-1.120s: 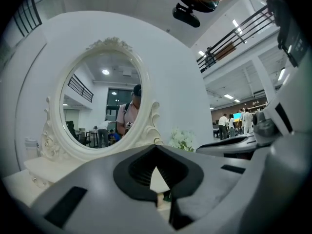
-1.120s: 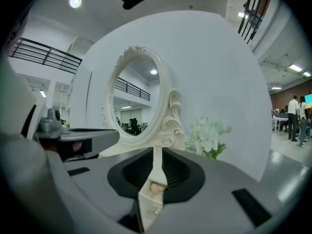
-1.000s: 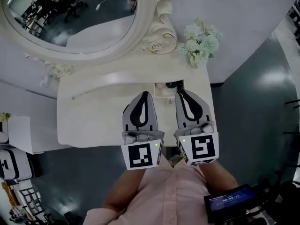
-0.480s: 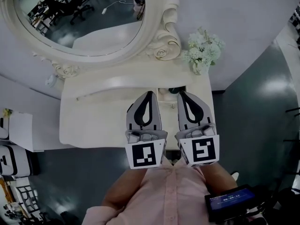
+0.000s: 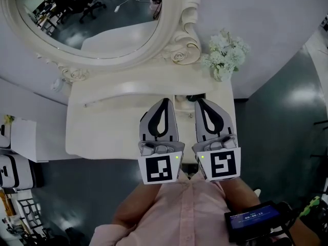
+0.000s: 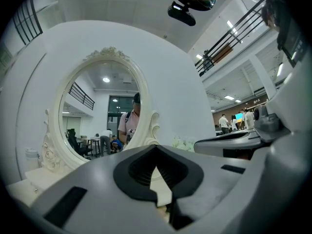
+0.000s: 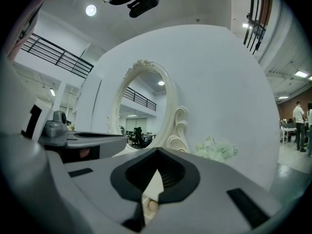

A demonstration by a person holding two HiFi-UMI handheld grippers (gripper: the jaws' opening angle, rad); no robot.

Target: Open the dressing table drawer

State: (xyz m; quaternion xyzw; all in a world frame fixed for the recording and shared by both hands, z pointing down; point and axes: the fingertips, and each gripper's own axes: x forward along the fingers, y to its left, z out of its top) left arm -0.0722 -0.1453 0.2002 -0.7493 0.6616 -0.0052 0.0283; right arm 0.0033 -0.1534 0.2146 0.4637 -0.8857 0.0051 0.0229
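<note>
Two grippers, the left gripper (image 5: pixel 164 101) and the right gripper (image 5: pixel 199 101), each bearing one marker cube (image 5: pixel 160 169), so two cubes in all. One cream counter (image 5: pixel 102 132). One oval mirror (image 5: pixel 92 19) stands at its back. One bunch of white flowers (image 5: pixel 225 55) is by the wall, and one small pale jar (image 6: pixel 31 159) at the mirror's foot. One person in a pink shirt (image 5: pixel 184 209) — and one dark device with a lit screen (image 5: pixel 251 219).

An open-plan office hall: ahead of the jaws, the cream carved dressing table (image 5: pixel 102 132) bears an oval mirror (image 5: pixel 113 40) reflecting black swivel office chairs (image 5: pixel 92 6); to the jaws' right, black mezzanine railings (image 6: pixel 229 40) and standing people (image 6: pixel 223 122).
</note>
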